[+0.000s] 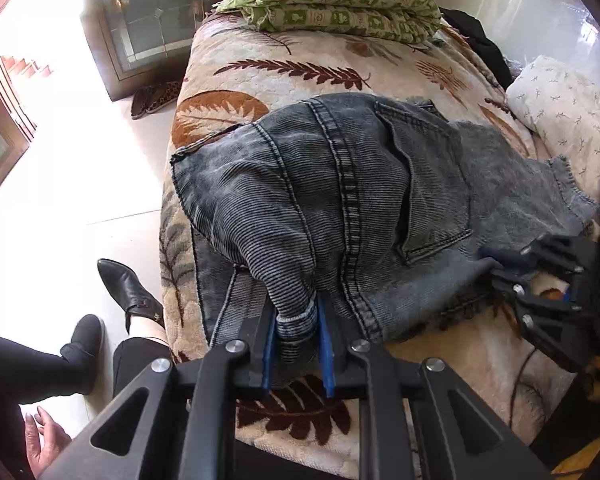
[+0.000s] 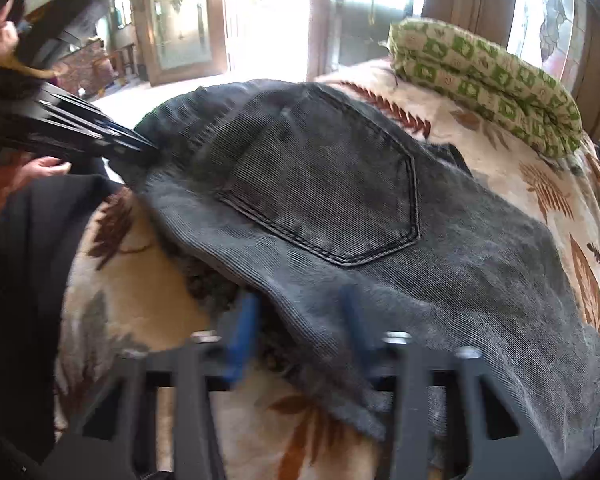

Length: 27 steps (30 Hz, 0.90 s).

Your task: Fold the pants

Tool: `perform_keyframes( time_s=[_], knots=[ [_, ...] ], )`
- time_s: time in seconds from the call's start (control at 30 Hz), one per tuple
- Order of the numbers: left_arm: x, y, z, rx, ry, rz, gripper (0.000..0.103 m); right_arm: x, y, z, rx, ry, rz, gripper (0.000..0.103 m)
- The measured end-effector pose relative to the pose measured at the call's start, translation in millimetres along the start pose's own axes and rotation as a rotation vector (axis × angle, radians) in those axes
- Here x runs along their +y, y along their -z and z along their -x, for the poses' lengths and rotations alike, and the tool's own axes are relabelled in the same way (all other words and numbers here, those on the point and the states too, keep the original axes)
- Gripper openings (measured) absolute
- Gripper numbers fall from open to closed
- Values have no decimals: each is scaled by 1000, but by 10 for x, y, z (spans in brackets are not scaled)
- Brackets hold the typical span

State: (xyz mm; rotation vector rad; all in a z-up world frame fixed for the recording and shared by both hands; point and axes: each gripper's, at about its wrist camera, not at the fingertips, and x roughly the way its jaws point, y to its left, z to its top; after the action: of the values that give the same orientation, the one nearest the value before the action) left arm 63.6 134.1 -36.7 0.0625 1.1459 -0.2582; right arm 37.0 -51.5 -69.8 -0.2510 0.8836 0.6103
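Mostly, a bed [image 1: 260,76] fills both views, covered in a cream blanket printed with brown and rust fern leaves. Across its near end lies a pair of grey-black washed jeans [image 1: 340,184], partly folded, back pocket [image 2: 324,196] facing up and a frayed leg hem trailing toward the right. At the far end of the bed sits a folded green-and-cream patterned quilt [image 1: 332,0], and a pale pillow [image 1: 568,108] with small sprigs rests at the right side.

The left gripper [image 1: 296,332] is clamped on a bunched edge of the jeans — blue pads pressed against the cloth on both sides. The right gripper [image 2: 296,320] also has denim between its blue-padded fingers, holding a fold of the leg; this view is blurred.

On the tiled floor to the left are black boots [image 1: 132,292] and a bare hand [image 1: 44,444].
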Motion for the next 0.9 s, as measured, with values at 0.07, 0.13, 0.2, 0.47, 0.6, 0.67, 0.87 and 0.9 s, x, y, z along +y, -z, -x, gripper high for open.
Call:
perform_keyframes(
  time_s=[0.07,0.13,0.2,0.47,0.6,0.67,0.87,0.9],
  knots=[
    [-21,19,58,-5,-7,-17,20,21,-7,71,4,-64,-20,8],
    [-33,51,102,-1,1,-27,20,74,17,201,-7,-131,-32,8],
    [-48,73,49,28,-5,-42,21,126,75,271,-6,-164,-39,8],
    [-267,65,92,11,-171,-178,67,-47,113,248,-1,-210,-120,29],
    [-232,-5,447,-76,-168,-175,76,-432,-91,543,-88,-219,-177,31],
    [-242,-90,527,-109,-140,-166,76,-766,-252,564,-100,-197,-228,33],
    [-689,-447,172,-124,34,-202,76,-1473,-730,142,-38,-224,-339,51],
    [-771,-490,55,-109,73,-201,73,-1588,-785,45,-24,-229,-368,51]
  ],
)
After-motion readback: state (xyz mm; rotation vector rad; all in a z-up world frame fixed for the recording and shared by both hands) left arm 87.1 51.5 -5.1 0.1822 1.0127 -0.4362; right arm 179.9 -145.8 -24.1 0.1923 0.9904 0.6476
